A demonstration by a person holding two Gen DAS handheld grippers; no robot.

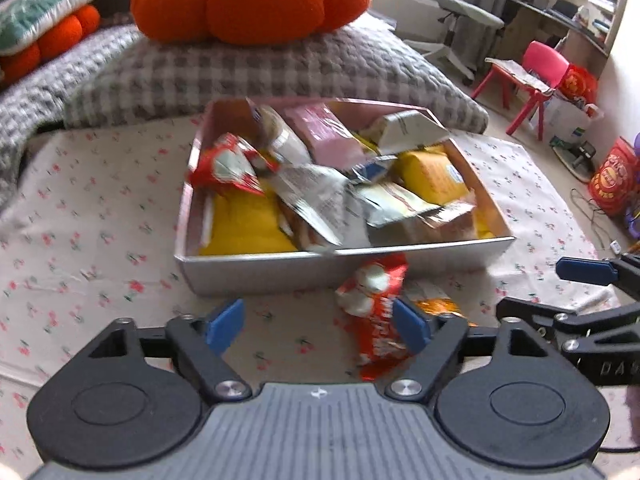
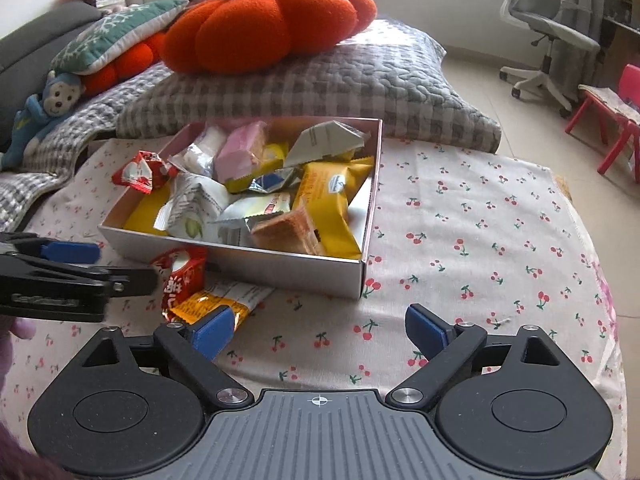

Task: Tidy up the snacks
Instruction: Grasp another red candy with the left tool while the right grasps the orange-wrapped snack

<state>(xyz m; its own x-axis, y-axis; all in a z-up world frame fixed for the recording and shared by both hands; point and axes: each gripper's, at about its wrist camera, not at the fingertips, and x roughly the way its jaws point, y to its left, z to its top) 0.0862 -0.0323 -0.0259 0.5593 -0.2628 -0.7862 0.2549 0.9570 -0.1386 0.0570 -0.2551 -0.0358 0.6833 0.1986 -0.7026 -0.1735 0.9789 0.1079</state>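
A shallow pink-white box (image 1: 340,266) (image 2: 296,266) sits on the cherry-print cloth, piled with several wrapped snacks: yellow, pink, silver and red packets. A red snack packet (image 1: 374,308) (image 2: 182,276) lies on the cloth against the box's near wall, with an orange packet (image 1: 438,306) (image 2: 212,304) beside it. My left gripper (image 1: 320,326) is open and empty, the red packet by its right finger. My right gripper (image 2: 320,330) is open and empty over bare cloth, the orange packet by its left finger. Another red packet (image 2: 138,172) hangs over the box's far left rim.
A grey checked cushion (image 2: 320,76) with an orange pumpkin pillow (image 2: 264,20) lies behind the box. A blue plush monkey (image 2: 44,108) sits far left. An office chair (image 2: 548,24) and a pink child's chair (image 1: 532,76) stand on the floor to the right.
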